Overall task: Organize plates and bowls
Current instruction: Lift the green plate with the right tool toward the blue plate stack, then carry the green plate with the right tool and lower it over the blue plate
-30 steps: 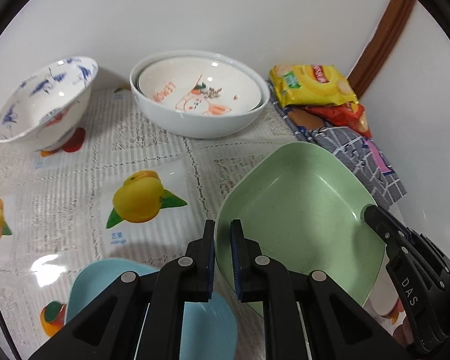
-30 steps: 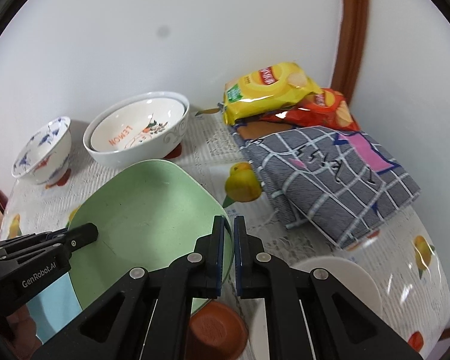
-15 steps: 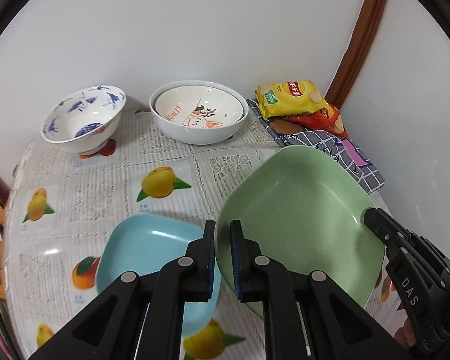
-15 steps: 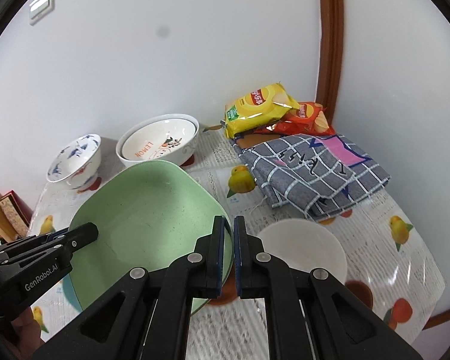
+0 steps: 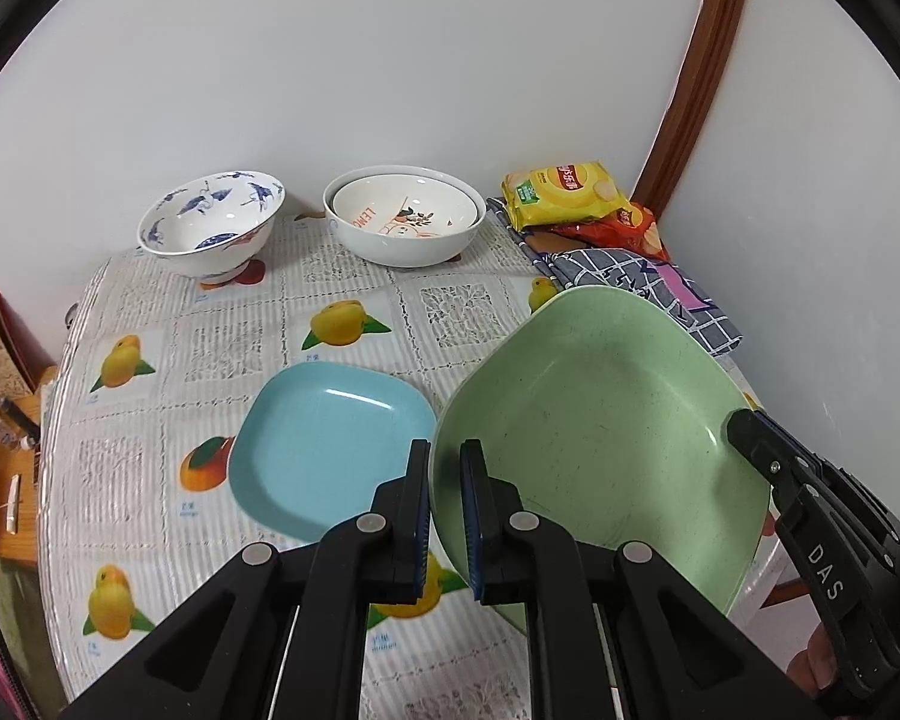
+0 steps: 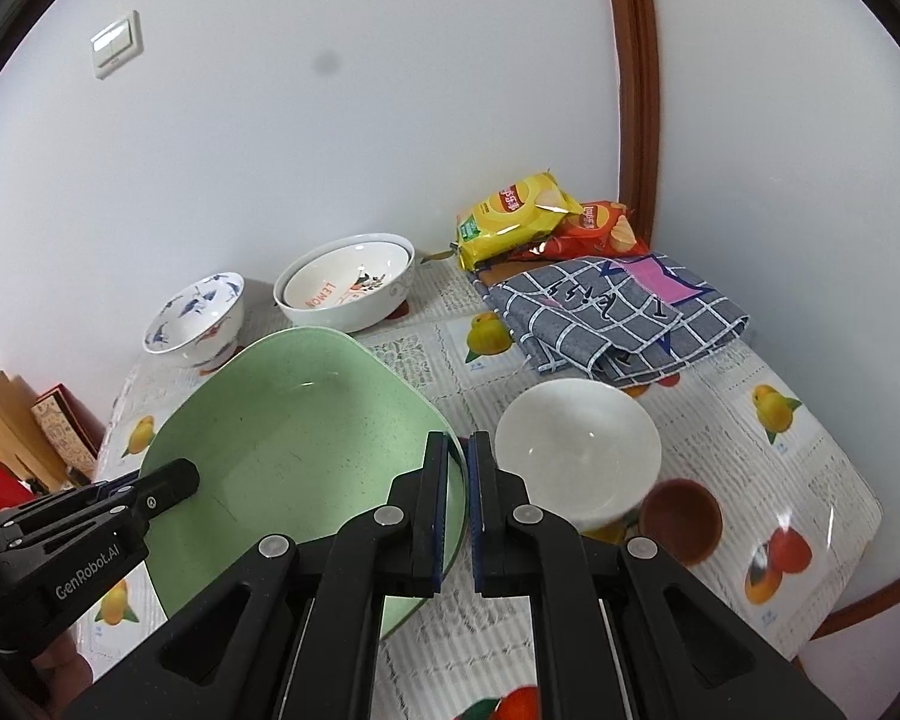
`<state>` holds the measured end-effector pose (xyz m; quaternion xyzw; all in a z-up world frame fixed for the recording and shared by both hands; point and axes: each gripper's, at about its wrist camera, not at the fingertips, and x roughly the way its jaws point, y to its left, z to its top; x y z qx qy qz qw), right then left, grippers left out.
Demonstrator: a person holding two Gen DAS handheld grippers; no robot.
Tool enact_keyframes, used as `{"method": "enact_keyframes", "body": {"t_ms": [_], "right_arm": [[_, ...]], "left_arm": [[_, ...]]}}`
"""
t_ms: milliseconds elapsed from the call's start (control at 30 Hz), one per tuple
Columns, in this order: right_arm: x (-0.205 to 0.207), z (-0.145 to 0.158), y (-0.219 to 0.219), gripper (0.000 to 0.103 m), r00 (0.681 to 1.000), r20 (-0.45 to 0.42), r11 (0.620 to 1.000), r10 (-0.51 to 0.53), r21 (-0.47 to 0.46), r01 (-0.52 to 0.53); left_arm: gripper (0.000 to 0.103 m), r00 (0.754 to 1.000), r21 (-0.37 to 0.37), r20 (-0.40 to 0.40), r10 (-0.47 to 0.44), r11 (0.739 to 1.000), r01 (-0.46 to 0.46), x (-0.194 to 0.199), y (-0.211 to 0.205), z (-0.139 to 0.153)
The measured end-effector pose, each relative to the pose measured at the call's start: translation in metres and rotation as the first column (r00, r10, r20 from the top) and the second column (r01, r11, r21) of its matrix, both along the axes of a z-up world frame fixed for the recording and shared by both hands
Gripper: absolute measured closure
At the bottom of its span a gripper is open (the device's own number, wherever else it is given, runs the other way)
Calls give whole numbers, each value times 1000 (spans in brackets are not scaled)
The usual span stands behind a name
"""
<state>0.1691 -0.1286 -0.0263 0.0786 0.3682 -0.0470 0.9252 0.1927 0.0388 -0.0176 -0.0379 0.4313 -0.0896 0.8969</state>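
Both grippers hold one green square plate [image 5: 600,420] in the air above the table, tilted. My left gripper [image 5: 446,468] is shut on its left rim; my right gripper [image 6: 467,468] is shut on its right rim, where the plate [image 6: 294,438] fills the view's left. A blue square plate [image 5: 330,438] lies on the table below and left of the green one. A blue-patterned bowl [image 5: 213,228] and two nested white bowls [image 5: 405,222] stand at the back. A plain white bowl [image 6: 576,450] and a small brown dish [image 6: 681,519] sit right of my right gripper.
Yellow and red chip bags [image 6: 522,219] and a folded grey checked cloth [image 6: 618,318] lie at the back right by the wall. The fruit-print tablecloth [image 5: 168,360] covers the table. Boxes [image 6: 36,426] stand beyond the table's left edge.
Both grippers have risen and pulled back with the green plate. The table looks farther below; the blue plate, white bowl and brown dish have come fully into view.
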Motion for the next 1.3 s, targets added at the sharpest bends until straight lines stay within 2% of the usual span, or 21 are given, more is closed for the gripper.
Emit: {"method": "enact_keyframes", "body": {"t_ms": [300,700,1300], "right_arm": [[-17,7,1,96,1000,22,1000,11,27,-11],[-17,16,9,96,999,50,999,15,43,-18],[2,8,33,96,998,44,997,46,53,-48]], "left_arm": [[93,1000,9,13,11,1000,-11,-17,3,10],[93,999,16,34,21,1000,-22,-18,8,22],[93,998,11,11,62,998,-62,-5,33,12]]}}
